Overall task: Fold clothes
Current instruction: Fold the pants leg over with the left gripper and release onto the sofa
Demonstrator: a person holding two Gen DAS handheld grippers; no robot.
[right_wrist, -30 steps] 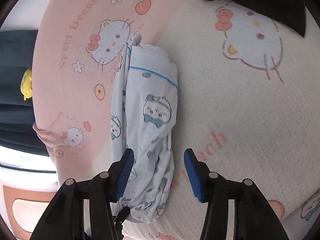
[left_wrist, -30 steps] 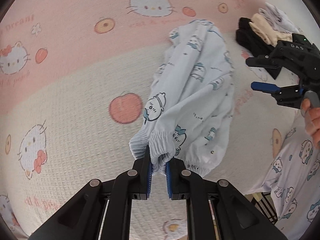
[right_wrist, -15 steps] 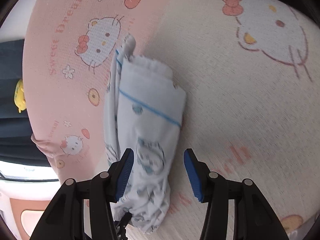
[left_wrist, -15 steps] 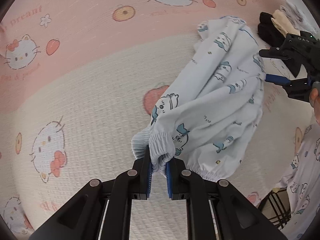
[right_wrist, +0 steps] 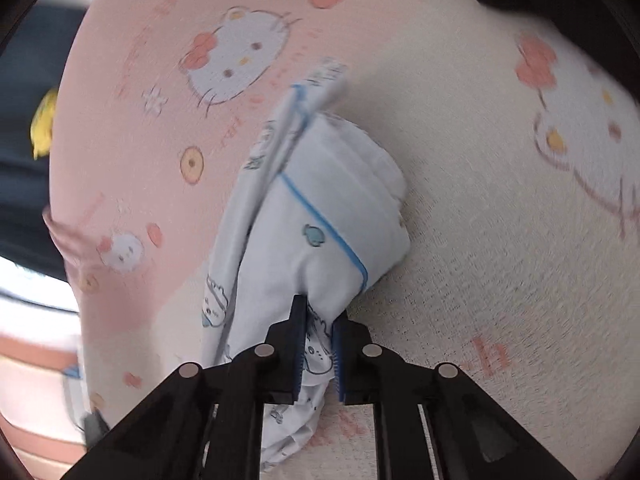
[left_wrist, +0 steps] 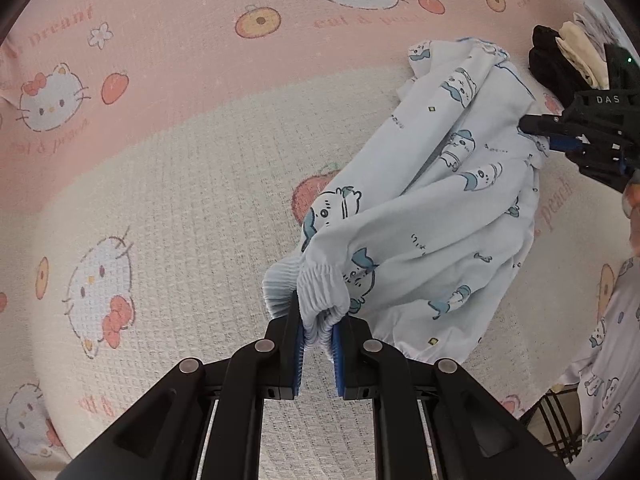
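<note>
Pink-cream cat-print bed blanket; both grippers, left and right, clamped on pale-blue cartoon-print pyjama trousers; bunched cuff could slip under tension.

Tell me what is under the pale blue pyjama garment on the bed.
Under the pyjama garment lies the pink and cream cartoon-cat blanket, with a red peach print partly showing at the cloth's edge. The rest of that print is covered.

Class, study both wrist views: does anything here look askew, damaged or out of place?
Nothing damaged. The pale blue garment is bunched and twisted between the left claw and right claw, not flat on the blanket.
</note>
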